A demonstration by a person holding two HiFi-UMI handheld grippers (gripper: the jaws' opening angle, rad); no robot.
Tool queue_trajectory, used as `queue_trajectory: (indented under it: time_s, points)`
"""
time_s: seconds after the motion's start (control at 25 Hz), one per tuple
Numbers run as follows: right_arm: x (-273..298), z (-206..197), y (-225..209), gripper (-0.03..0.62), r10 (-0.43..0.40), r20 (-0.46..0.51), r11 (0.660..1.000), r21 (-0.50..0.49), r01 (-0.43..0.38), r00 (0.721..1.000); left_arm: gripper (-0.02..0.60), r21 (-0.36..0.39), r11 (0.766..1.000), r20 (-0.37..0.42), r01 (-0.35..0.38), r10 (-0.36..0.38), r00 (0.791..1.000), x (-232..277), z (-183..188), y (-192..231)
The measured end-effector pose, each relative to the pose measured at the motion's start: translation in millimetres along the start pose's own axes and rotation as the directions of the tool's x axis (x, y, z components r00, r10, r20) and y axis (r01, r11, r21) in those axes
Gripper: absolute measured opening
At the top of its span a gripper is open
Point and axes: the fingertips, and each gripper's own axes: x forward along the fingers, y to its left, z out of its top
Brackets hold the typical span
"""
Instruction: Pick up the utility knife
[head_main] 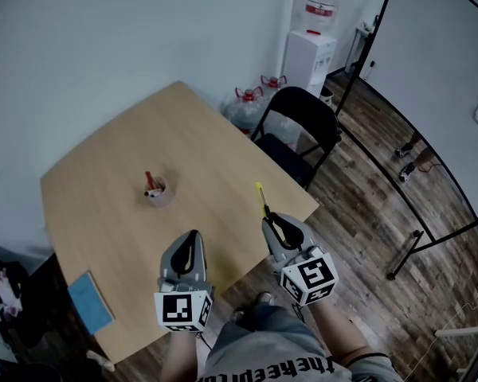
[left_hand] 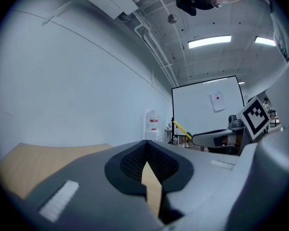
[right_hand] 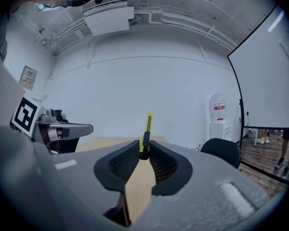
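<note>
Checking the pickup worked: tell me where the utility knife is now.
The utility knife is clamped in the right gripper, at the head view's lower centre-right, over the table's near edge, short of the black chair.

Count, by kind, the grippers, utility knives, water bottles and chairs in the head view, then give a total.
grippers: 2 (left gripper, right gripper)
utility knife: 1, clamped in the right gripper
water bottles: 3 (one on the dispenser, two on the floor)
chair: 1
total: 7
</note>
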Motion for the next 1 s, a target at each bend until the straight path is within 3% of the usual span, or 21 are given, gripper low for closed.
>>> queue_trajectory:
  time_s: [1.0]
  points:
    - [-20,18,9,0.067,-0.014,0.075,1.000,-0.014,0.015,0.997,0.020,0.001,1.000,0.009,0.012,-0.012,1.000,-12,3,-5]
